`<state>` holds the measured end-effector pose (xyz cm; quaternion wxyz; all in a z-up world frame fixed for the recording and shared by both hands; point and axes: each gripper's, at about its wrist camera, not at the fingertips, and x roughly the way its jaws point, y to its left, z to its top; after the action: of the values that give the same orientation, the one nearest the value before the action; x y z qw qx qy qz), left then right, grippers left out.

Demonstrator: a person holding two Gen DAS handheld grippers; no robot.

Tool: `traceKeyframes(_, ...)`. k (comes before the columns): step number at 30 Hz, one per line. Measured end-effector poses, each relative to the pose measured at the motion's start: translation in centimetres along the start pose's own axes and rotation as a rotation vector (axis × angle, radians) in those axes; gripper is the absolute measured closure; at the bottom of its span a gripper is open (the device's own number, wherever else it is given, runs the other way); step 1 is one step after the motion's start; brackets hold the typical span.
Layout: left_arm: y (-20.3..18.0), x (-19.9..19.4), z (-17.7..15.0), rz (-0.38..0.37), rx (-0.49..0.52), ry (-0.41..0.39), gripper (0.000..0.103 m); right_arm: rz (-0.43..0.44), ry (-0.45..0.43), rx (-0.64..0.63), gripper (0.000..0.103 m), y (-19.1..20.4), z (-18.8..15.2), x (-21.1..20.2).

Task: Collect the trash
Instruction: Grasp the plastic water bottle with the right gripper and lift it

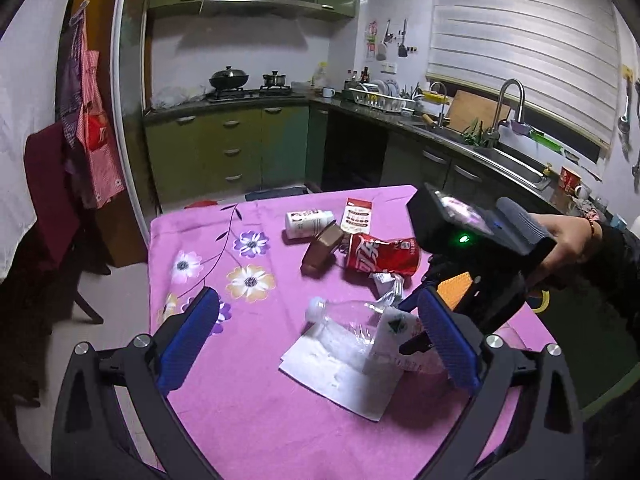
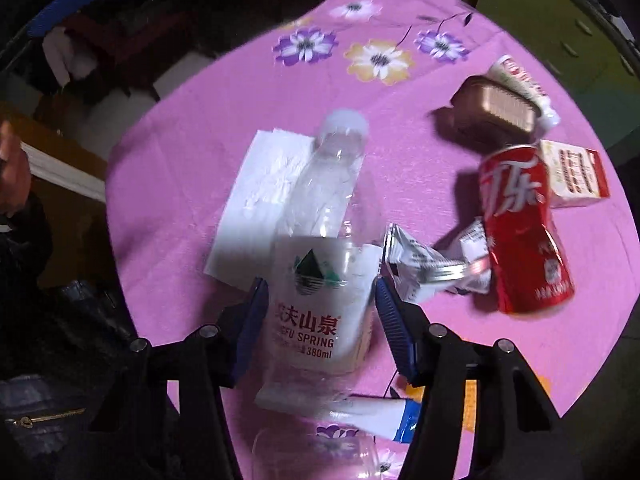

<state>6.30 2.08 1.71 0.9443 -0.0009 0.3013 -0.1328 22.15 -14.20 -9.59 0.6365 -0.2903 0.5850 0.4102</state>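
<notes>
A clear water bottle [image 2: 316, 240] with a white label lies on the pink flowered tablecloth [image 2: 200, 128], partly over a white napkin [image 2: 256, 200]. My right gripper [image 2: 320, 284] points down over it. Its blue pads stand close on either side of the labelled body, and I see no squeeze on the plastic. In the left wrist view the bottle [image 1: 352, 320] lies just ahead of my left gripper [image 1: 316, 300], which is open and holds nothing. A crushed red cola can [image 2: 524, 232], a silver wrapper [image 2: 428, 264] and a brown box [image 2: 492, 112] lie to the right.
A small white bottle [image 1: 308, 222] and a red-and-white carton [image 1: 358, 212] lie at the table's far side. A white-and-blue wrapper [image 2: 380, 412] lies under the right gripper. A person's hand [image 1: 568, 240] holds the right gripper. A dark chair [image 1: 52, 208] stands left, kitchen counters behind.
</notes>
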Motion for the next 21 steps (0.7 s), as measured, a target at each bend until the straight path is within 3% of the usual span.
traceKeyframes(8,1.3,0.3,-0.7,-0.003,-0.032,0.014,0.008,0.031,0.061,-0.002,0.037,-0.1,2.5,1.9)
traceKeyframes(14,1.8,0.6,-1.2,-0.01,-0.046,0.024,0.008,0.012,0.095,-0.012,0.037,0.1,4.2,3.4)
traceKeyframes(21,1.6,1.0,-1.5,-0.015,-0.038,0.038,0.008,-0.029,0.031,0.024,0.044,0.5,3.6,2.7)
